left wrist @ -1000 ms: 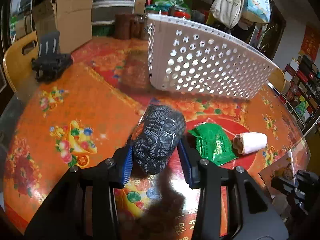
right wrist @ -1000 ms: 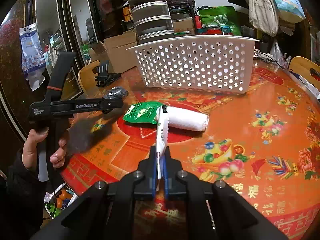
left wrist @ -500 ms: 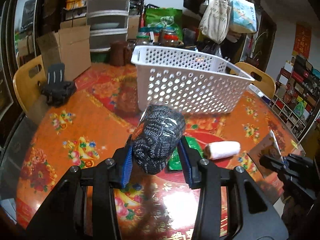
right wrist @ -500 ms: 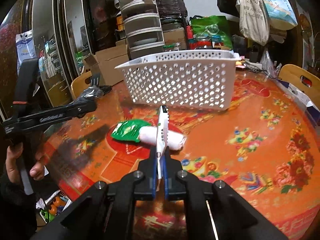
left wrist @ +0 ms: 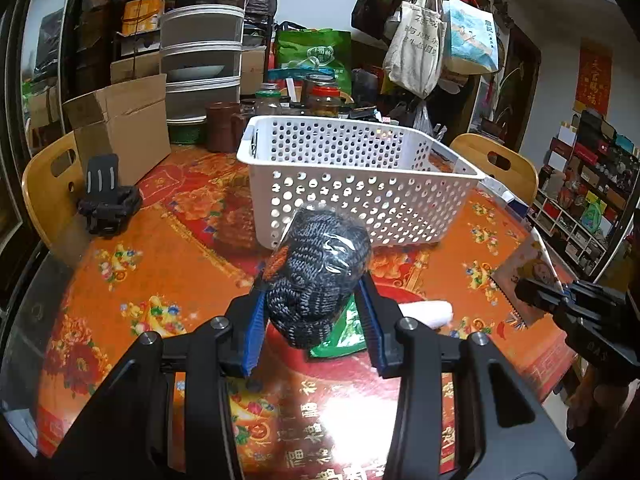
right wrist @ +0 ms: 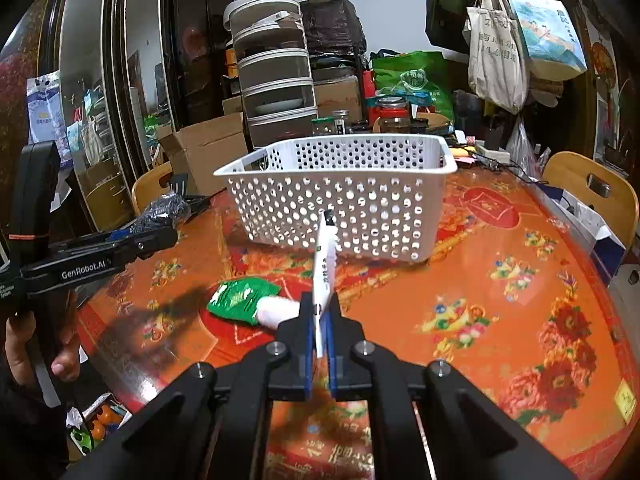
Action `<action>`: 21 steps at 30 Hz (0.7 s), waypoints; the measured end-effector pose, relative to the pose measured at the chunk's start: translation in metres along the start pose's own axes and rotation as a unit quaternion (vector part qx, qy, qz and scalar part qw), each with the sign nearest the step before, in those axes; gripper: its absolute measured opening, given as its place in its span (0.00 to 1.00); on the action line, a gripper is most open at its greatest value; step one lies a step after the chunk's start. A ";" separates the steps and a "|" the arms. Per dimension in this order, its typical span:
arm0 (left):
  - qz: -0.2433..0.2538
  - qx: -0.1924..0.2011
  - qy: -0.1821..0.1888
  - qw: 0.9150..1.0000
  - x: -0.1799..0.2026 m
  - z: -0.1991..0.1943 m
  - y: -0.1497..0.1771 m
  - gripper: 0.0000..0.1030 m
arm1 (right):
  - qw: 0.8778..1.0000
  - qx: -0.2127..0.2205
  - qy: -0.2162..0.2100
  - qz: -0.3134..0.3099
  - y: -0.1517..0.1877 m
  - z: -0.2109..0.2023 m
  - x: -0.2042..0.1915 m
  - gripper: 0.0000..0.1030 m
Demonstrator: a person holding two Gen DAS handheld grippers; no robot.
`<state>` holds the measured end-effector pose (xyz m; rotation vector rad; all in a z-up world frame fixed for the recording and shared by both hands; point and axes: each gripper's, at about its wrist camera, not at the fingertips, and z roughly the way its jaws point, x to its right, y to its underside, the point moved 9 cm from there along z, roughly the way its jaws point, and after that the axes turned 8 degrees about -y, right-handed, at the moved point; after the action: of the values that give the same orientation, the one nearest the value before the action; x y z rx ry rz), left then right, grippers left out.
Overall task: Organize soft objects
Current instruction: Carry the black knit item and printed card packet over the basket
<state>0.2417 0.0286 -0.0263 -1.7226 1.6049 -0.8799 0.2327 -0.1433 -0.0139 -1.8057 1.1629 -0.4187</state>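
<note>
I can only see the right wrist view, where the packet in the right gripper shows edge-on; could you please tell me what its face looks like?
Observer: In the left wrist view the flat packet shows a cartoon-printed face and a serrated edge. The right gripper pinches it at one end.
Operator: Thank you. What is the other hand carrying, please? I only see something dark.
Observer: The left gripper is shut on a dark knitted bundle wrapped in clear plastic. The blue fingers press on its two sides.
</note>
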 end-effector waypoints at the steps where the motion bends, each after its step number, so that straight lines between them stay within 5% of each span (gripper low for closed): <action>1: -0.001 -0.001 0.001 1.000 0.001 0.001 -0.002 0.38 | 1.000 0.001 0.001 -0.002 -0.002 0.000 0.000 0.04; 21: 0.003 0.016 0.020 1.000 0.014 0.021 -0.086 0.38 | 1.000 0.005 0.002 -0.026 -0.092 0.009 0.013 0.04</action>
<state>0.3092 0.0210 0.0317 -1.6867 1.6133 -0.9375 0.2948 -0.1377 0.0559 -1.8303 1.1176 -0.4566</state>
